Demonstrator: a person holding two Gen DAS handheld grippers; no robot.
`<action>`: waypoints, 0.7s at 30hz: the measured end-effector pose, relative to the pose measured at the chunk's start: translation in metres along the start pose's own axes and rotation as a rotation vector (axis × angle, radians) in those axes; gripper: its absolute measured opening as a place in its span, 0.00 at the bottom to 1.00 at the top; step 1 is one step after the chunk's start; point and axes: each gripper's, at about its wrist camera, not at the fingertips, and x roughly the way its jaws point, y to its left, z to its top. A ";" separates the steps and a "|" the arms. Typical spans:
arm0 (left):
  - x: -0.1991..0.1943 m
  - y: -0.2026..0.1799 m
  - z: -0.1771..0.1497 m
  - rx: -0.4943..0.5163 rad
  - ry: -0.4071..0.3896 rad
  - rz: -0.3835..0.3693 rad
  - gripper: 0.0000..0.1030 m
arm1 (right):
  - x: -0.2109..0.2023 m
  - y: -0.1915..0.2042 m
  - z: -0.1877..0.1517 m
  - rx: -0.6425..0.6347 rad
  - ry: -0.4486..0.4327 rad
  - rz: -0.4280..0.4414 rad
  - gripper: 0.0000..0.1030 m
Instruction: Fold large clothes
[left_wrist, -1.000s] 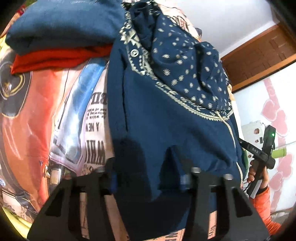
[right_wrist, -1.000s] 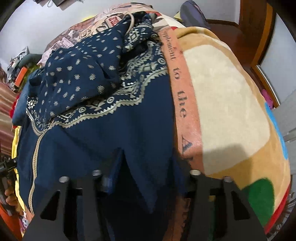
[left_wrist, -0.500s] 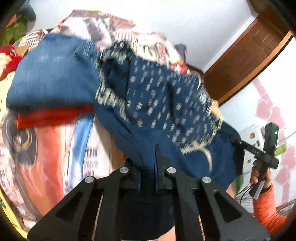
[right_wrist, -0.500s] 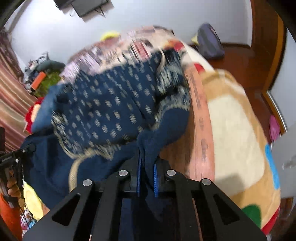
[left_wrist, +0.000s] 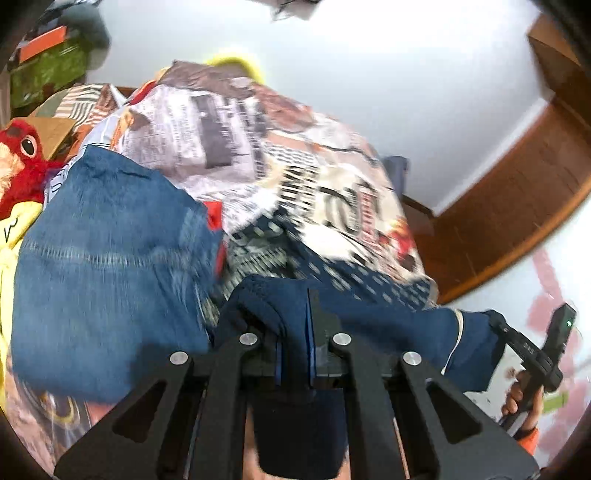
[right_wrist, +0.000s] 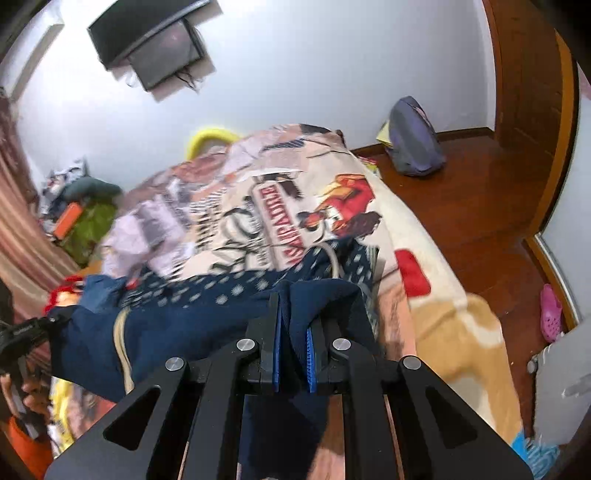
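while the left gripper (left_wrist: 295, 332) pinches one hem corner of the navy garment (left_wrist: 388, 325), the right gripper (right_wrist: 293, 332) is clamped on the other. the garment hangs stretched between them above the printed blanket (right_wrist: 295, 206), beside the folded jeans (left_wrist: 110, 258).

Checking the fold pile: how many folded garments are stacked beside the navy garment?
2: the folded denim piece on top, and a red garment peeking from under its right edge. More could be hidden underneath.

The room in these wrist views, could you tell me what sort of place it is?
Most likely a bedroom: a bed under a printed blanket, a red stuffed toy beside folded clothes, and a backpack on the wooden floor.
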 end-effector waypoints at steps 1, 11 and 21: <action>0.013 0.003 0.006 -0.002 0.009 0.024 0.09 | 0.018 -0.001 0.005 0.000 0.018 -0.014 0.09; 0.107 -0.005 -0.002 0.274 0.128 0.239 0.12 | 0.120 -0.024 -0.004 0.011 0.227 -0.052 0.14; 0.044 -0.037 -0.021 0.388 0.058 0.214 0.38 | 0.049 -0.006 -0.013 -0.094 0.161 -0.104 0.35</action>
